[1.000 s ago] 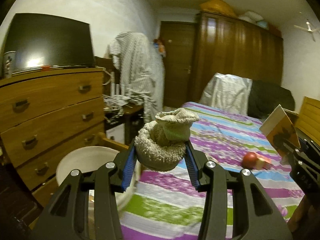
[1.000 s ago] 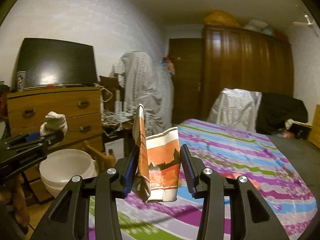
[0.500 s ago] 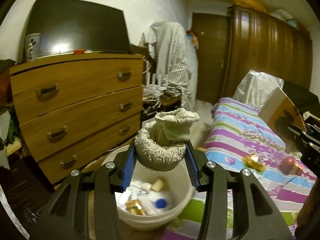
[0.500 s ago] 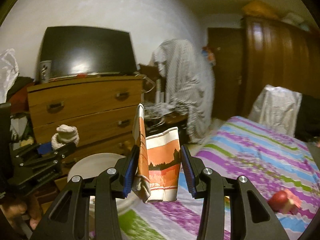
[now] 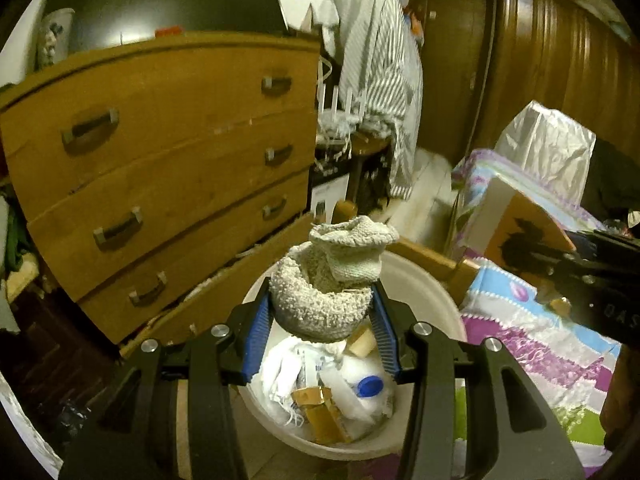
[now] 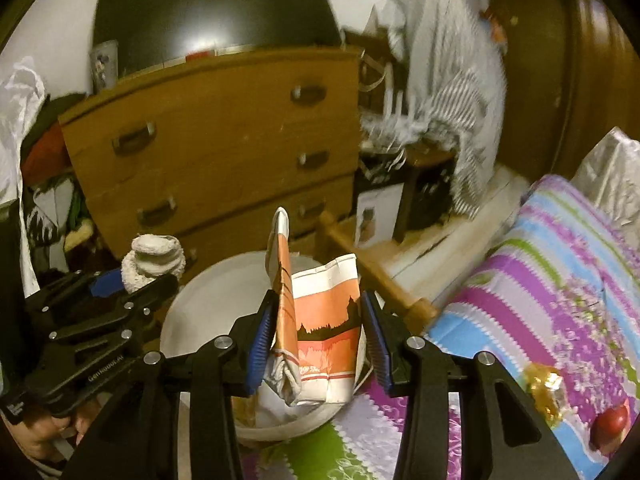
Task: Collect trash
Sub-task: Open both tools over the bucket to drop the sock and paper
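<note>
Both hands have swung away from the bed and toward the white bucket [image 5: 420,280] on the floor in front of the wooden dresser [image 5: 168,168]. The left gripper [image 5: 320,332] now hangs right over the bucket's mouth, its blue pads clamped on the rolled grey sock [image 5: 324,300]. Below it lie crumpled white tissue, a blue bottle cap [image 5: 369,386] and gold wrappers, so the bucket clearly serves as the trash bin. The right gripper [image 6: 318,344] is closed on the orange-and-white paper carton [image 6: 320,336], flattened and upright between its pads, in front of the bucket's near rim (whether it is fully over the opening I cannot tell).

1 second ago the left wrist view showed mostly the striped bedspread [image 6: 560,288] with only an edge of the bucket at the lower left; half a second ago the bucket had slid beneath the sock, and now it fills the space under the jaws. The right view has turned the same way, from the bed to the dresser and bucket. Neither grip has altered in width across the 3 moments.

My judgement: both pieces are at the drop point and release comes next. A red apple core [image 6: 610,424] and a gold wrapper [image 6: 546,384] are left on the bed to collect.
</note>
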A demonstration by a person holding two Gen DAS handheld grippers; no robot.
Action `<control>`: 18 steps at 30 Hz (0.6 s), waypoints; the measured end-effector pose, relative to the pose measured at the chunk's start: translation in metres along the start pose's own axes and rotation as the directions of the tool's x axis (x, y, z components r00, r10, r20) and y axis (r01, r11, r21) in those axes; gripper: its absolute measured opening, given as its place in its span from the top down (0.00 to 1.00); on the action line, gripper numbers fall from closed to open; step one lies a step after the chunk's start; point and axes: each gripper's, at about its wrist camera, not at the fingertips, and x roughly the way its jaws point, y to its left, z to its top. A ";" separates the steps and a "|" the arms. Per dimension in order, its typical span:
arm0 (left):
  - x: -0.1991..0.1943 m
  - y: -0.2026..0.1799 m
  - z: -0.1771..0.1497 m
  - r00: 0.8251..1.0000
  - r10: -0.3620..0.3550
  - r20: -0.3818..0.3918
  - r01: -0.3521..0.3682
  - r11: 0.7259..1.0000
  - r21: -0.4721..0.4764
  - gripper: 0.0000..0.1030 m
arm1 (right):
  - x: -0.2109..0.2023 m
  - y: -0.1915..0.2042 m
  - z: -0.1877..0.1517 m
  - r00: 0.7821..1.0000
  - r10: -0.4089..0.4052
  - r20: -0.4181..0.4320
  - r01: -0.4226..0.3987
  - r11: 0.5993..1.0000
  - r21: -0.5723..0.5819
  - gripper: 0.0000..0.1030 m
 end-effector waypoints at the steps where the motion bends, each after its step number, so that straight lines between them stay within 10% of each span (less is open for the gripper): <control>1: 0.008 0.002 0.001 1.000 0.006 -0.021 -0.006 1.000 0.002 0.57 | 0.012 0.002 0.002 1.000 0.004 -0.026 -0.004 1.000 -0.004 0.58; 18: 0.063 0.030 -0.003 0.988 0.036 -0.149 -0.039 0.999 -0.015 0.57 | 0.084 -0.015 0.004 0.982 0.013 -0.186 -0.016 1.000 -0.012 0.57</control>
